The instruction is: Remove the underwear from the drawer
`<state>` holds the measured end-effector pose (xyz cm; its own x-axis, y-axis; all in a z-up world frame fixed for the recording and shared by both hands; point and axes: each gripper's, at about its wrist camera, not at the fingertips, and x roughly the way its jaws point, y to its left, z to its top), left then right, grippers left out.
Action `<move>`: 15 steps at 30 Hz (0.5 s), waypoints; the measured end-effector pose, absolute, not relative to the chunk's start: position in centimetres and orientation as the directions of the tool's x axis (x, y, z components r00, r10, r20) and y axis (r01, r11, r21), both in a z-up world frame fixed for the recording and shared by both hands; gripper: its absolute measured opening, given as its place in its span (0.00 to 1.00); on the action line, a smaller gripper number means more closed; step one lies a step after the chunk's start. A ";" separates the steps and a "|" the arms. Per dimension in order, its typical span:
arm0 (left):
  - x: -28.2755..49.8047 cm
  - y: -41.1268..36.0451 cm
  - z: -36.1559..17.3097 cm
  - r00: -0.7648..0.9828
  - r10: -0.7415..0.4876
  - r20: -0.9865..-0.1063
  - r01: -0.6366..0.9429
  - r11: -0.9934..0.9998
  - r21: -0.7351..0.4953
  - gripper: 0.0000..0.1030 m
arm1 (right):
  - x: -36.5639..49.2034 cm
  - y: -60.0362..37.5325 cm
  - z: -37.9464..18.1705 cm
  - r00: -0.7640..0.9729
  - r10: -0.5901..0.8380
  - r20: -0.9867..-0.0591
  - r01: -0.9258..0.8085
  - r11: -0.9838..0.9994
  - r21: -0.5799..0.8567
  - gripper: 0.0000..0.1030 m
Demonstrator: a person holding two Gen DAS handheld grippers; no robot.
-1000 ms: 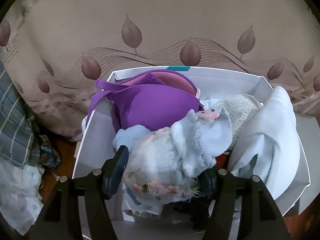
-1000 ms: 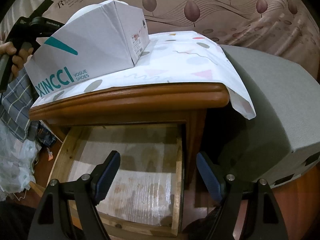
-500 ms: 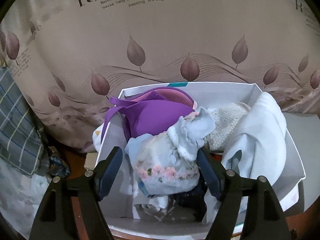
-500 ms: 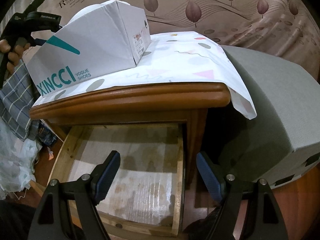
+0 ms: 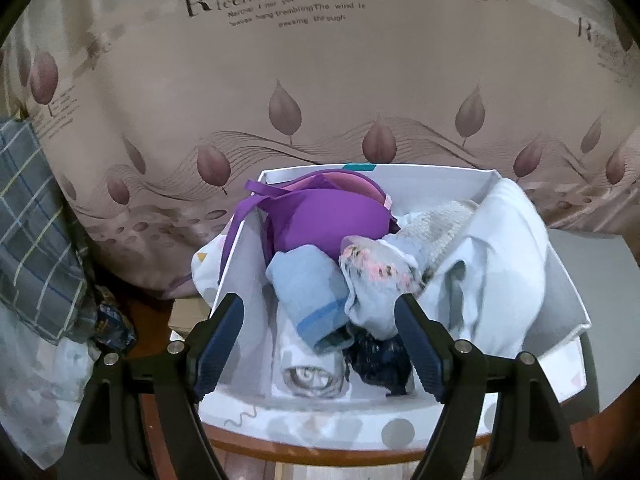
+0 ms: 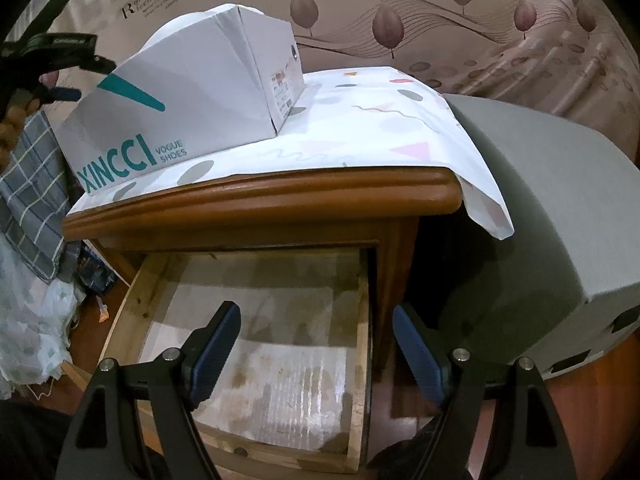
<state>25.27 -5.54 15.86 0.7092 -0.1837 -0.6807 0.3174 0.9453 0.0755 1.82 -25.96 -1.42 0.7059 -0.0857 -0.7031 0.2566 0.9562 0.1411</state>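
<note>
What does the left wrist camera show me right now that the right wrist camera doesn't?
Only the left wrist view looks into the shoe box: a purple bra, a floral underwear piece dropped on the pile, a blue folded cloth and white garments. The left gripper hangs open above them, its jaws having just widened, nothing between them.

Only the right wrist view shows the pulled-out drawer, with no clothes visible in it, and the open right gripper over it.

Both show the shoe box, the patterned cloth beneath it and the leaf-print curtain.
</note>
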 end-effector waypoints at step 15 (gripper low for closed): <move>13.6 -0.3 13.1 0.745 -0.096 -0.660 0.169 0.984 0.047 0.86 | 1.8 -24.3 -2.4 0.665 0.004 -0.747 0.198 0.963 0.182 0.83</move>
